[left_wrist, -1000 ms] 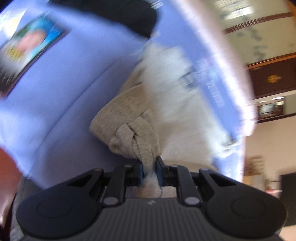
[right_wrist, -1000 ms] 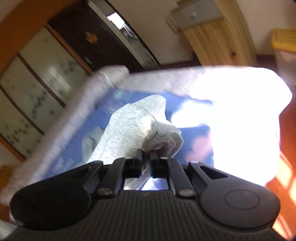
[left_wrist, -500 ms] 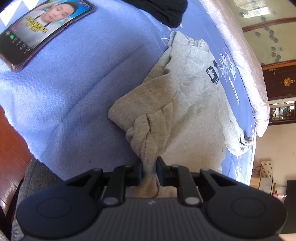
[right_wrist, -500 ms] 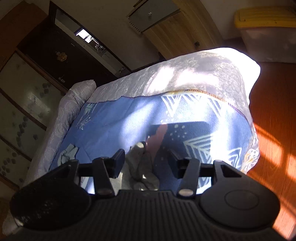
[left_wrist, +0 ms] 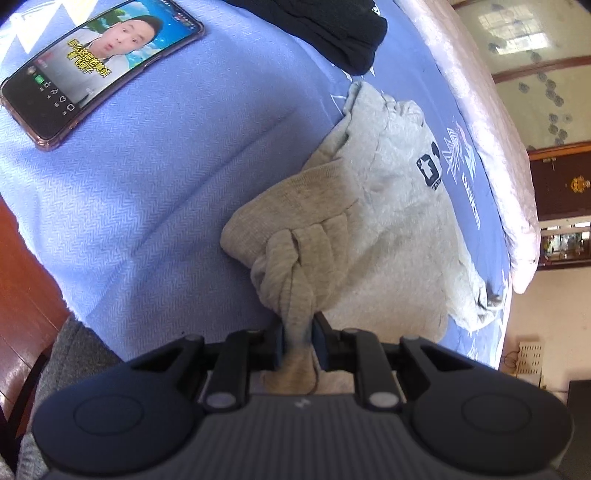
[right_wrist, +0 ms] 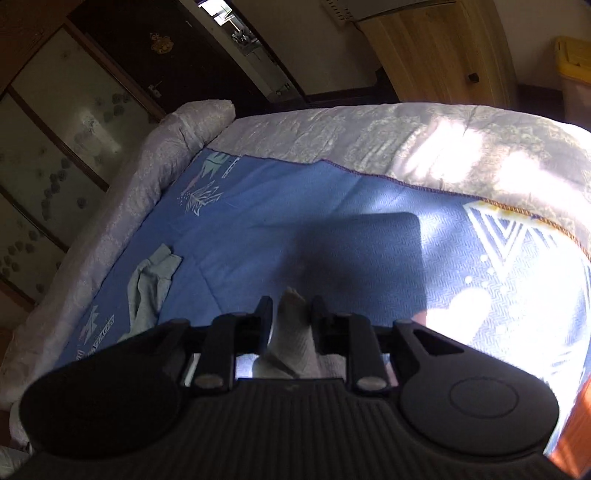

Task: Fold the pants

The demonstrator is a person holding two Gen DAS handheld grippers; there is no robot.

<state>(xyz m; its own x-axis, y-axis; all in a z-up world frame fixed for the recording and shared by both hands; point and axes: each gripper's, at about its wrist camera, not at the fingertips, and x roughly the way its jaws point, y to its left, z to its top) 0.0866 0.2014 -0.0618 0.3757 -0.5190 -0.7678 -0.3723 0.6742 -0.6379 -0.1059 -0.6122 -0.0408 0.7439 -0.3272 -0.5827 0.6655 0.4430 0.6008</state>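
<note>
On the bed's blue patterned blanket (left_wrist: 155,192): one pair of light grey knit pants (left_wrist: 388,236), heaped and rumpled, printed logo up.
Left claw (left_wrist: 297,345): pinched on a bunched edge of the pants.
Right claw (right_wrist: 289,318): spread, a fabric corner loose between its jaws.
Progress: apparently one fold laid; smoothing and further folds remain.
Nearby: black smartphone, screen lit (left_wrist: 99,62); dark garment (left_wrist: 332,29).

I count one pair of grey pants (left_wrist: 391,221) on one blue blanket (left_wrist: 166,192). Beside them I see one phone (left_wrist: 99,62) and one dark garment (left_wrist: 332,33) — nothing else loose there. I run two grippers — the left gripper (left_wrist: 298,341) and the right gripper (right_wrist: 291,321). One yellow-lidded bin (right_wrist: 574,55) sits beyond the bed.
</note>
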